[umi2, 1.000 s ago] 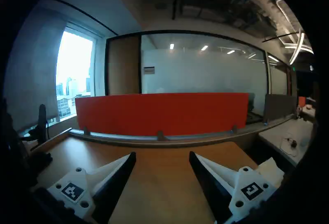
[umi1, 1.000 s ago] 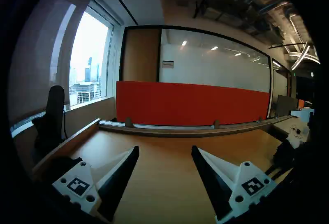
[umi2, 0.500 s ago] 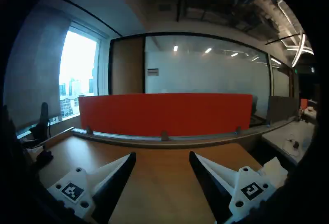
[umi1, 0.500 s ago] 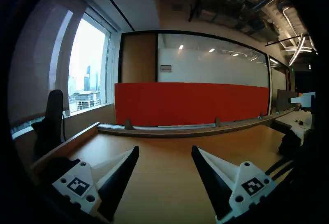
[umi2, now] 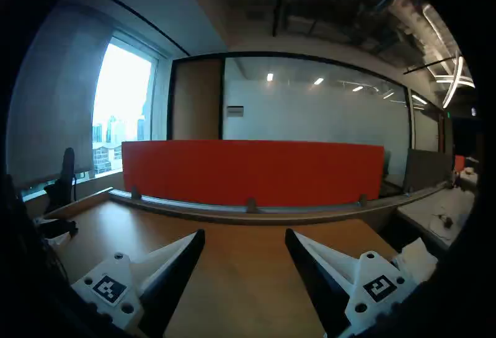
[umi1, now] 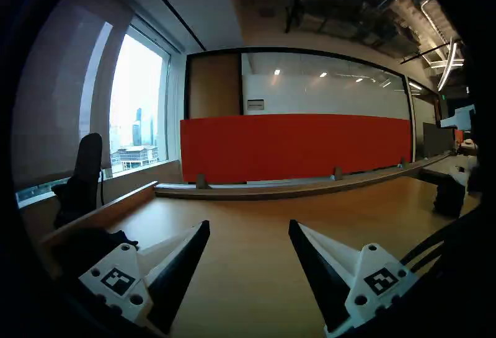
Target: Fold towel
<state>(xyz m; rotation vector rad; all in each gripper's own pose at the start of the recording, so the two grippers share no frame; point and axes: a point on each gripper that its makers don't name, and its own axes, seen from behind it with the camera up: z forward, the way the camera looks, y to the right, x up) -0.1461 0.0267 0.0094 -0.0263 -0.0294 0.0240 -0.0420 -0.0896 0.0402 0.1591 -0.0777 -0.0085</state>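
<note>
My left gripper [umi1: 248,224] is open and holds nothing; its fingers [umi1: 180,263] hang low over a bare wooden desk [umi1: 248,214]. Over the same kind of desktop [umi2: 242,245], my right gripper [umi2: 243,233] also stands open with nothing between its fingers [umi2: 313,270]. A small white crumpled thing [umi2: 416,256] lies at the right edge of the right gripper view; I cannot tell what it is.
A red divider panel [umi1: 294,147] on a rail closes the far edge of the desk. A black chair [umi1: 80,180] stands by the window on the left. A dark object [umi1: 449,196] sits on the desk at the far right. Another desk [umi2: 443,211] lies beyond.
Both views have drifted a little: the left gripper view has levelled and swung slightly, and the right gripper view has shifted slightly. Both grippers stay open.
</note>
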